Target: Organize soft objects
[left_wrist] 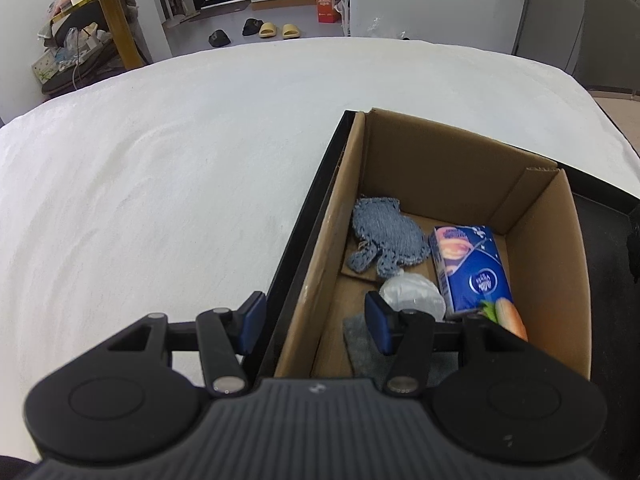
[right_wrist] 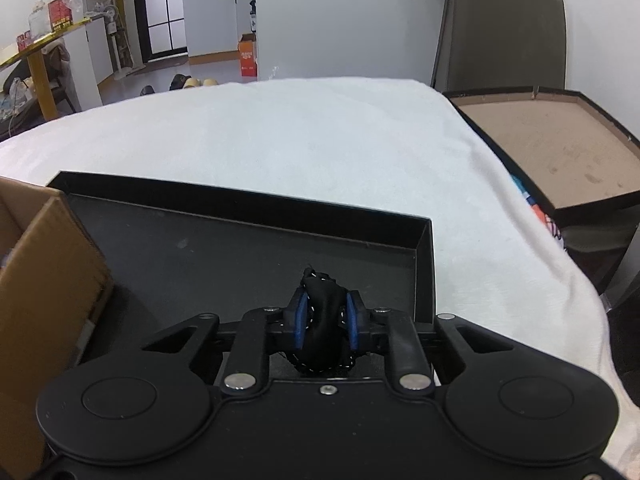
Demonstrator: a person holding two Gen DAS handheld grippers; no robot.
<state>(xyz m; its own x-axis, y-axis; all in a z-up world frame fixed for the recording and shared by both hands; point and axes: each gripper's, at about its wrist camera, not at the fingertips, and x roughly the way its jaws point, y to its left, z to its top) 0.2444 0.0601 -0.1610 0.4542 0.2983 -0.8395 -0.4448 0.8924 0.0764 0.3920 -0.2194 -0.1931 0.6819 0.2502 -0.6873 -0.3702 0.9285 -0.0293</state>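
A cardboard box [left_wrist: 556,240] stands in a black tray [left_wrist: 316,208] on the white bed. In the box lie a blue knitted cloth [left_wrist: 384,236], a blue tissue pack [left_wrist: 472,268], a clear plastic bag [left_wrist: 412,292], a grey cloth [left_wrist: 364,348] and an orange plush toy [left_wrist: 510,316]. My left gripper [left_wrist: 314,322] is open and empty, straddling the box's left wall. My right gripper [right_wrist: 326,318] is shut on a black fabric piece with white stitching [right_wrist: 324,328], held over the black tray [right_wrist: 224,256]. The cardboard box [right_wrist: 44,280] is to its left.
The white bed cover [left_wrist: 168,168] spreads wide to the left and beyond the tray. A second black tray with a brown inside [right_wrist: 560,148] sits off the bed's right edge. Slippers [left_wrist: 276,30] and a gold table [left_wrist: 116,12] stand on the floor beyond.
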